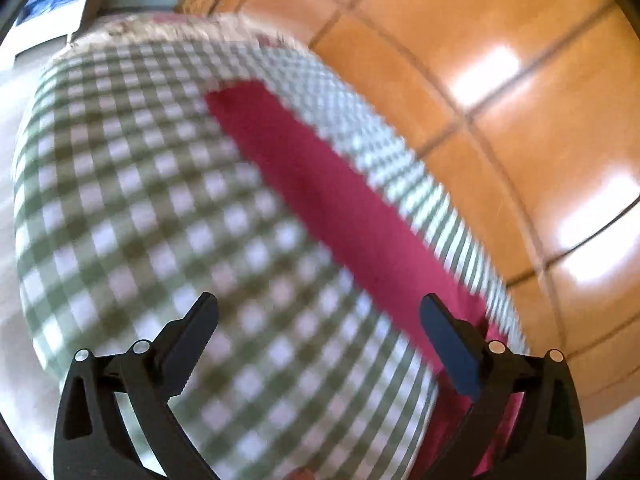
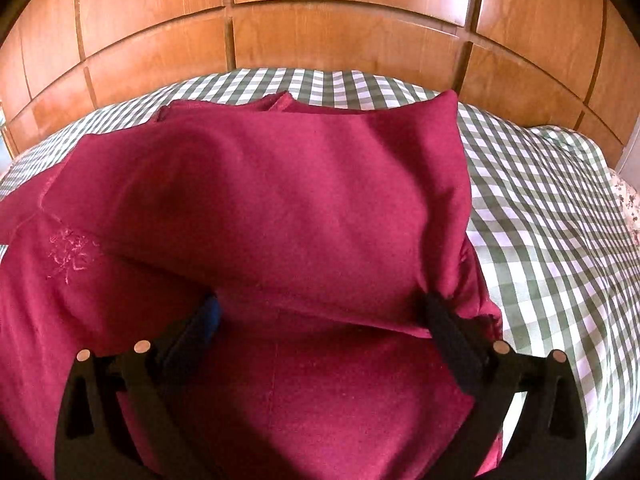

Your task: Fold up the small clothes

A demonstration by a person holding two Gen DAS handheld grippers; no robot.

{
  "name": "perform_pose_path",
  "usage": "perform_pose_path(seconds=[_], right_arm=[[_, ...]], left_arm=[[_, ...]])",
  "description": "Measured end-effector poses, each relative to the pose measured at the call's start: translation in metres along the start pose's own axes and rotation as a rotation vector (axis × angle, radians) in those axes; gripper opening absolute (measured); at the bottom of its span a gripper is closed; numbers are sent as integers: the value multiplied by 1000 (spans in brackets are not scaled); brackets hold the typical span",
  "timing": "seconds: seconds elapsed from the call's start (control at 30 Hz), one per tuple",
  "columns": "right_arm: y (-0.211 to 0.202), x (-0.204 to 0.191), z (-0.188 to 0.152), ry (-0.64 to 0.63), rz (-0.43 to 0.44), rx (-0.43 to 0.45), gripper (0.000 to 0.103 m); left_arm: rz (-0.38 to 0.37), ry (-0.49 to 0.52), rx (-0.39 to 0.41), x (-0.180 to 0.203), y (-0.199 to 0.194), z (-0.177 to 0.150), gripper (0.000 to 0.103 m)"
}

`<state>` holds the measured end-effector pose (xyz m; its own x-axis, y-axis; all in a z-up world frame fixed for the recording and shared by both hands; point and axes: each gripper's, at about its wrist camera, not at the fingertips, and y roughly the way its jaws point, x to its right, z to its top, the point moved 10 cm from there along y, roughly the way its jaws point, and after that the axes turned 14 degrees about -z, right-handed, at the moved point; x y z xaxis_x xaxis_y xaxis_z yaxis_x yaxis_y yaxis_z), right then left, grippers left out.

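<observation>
A dark red garment (image 2: 280, 200) lies on a green and white checked cloth (image 2: 540, 220), with one layer folded over another and a faint pink embroidered mark (image 2: 70, 254) at the left. My right gripper (image 2: 320, 304) stands wide open at the near edge of the folded layer, whose hem drapes over both fingertips and partly hides them. In the blurred left wrist view the red garment (image 1: 320, 184) runs as a strip along the right side of the checked cloth (image 1: 140, 200). My left gripper (image 1: 319, 304) is open above the cloth, its right finger (image 1: 448, 344) over the garment's edge.
Glossy wooden panels (image 2: 340, 32) rise right behind the far edge of the checked cloth, and the wooden panels (image 1: 500, 80) fill the right of the left wrist view. A floral fabric edge (image 2: 628, 200) shows at the far right. A white and blue box (image 1: 52, 4) sits beyond the cloth.
</observation>
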<state>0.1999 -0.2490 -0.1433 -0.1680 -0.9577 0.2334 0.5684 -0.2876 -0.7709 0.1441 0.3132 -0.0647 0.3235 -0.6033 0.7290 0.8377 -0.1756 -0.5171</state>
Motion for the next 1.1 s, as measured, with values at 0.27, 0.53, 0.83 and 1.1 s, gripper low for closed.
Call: perform_pose_path(seconds=[0.27, 0.53, 0.83, 1.1], right_arm=[[-1, 0, -2, -2, -5, 1, 101], [-1, -1, -2, -13, -23, 5, 101], [0, -1, -1, -15, -27, 6, 101], [0, 0, -1, -15, -26, 7, 101]], left_arm=[[1, -210, -23, -34, 18, 51, 99], [54, -275, -6, -61, 46, 94, 65], [102, -191, -18, -50, 55, 104, 11], [-145, 126, -161, 99, 73, 25, 11]])
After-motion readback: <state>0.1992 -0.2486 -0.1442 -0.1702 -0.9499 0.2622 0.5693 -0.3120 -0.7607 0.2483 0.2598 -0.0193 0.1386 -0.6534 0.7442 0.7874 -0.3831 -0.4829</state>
